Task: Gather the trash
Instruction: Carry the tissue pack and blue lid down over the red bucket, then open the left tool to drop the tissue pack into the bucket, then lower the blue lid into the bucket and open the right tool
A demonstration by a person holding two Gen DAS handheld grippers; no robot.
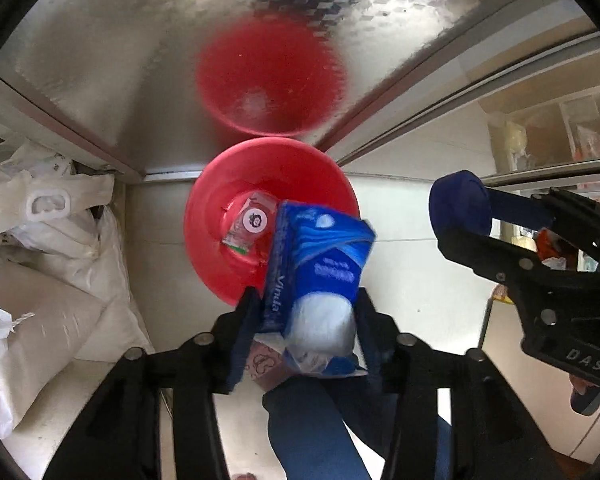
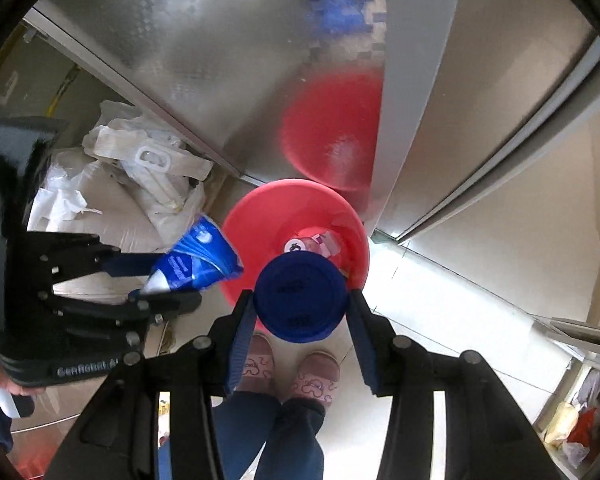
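The red bowl (image 1: pixel 236 256) stands on the pale floor (image 1: pixel 400 216) in the corner of a metal cabinet (image 1: pixel 112 80), whose shiny wall gives a blurred red reflection of it. Inside the bowl lies a small clear wrapper (image 1: pixel 250 224) with a round sticker.

Just above the bowl's near rim hangs a blue tissue pack (image 1: pixel 320 268), with white tissue showing at its lower end. It sits between the fingers of the left gripper (image 1: pixel 306 332). The left wrist view shows the left finger against the pack's side, but at the right finger a narrow gap seems to remain; the picture is blurred there, so I cannot tell if the pack is really clamped. The right wrist view shows this same gripper (image 2: pixel 168 284) from the side, with the pack (image 2: pixel 198 258) sticking out toward the bowl (image 2: pixel 260 216), beside its left rim.

The right gripper (image 2: pixel 300 312) grasps a blue round lid (image 2: pixel 300 294); both fingers press on its edges, and it hangs over the bowl's near part. The left view shows this lid (image 1: pixel 460 204) only edge-on.

Only the right view shows the person's pink slippers (image 2: pixel 314 374) on the floor. White sacks (image 1: pixel 60 280) lie left of the bowl in both views.
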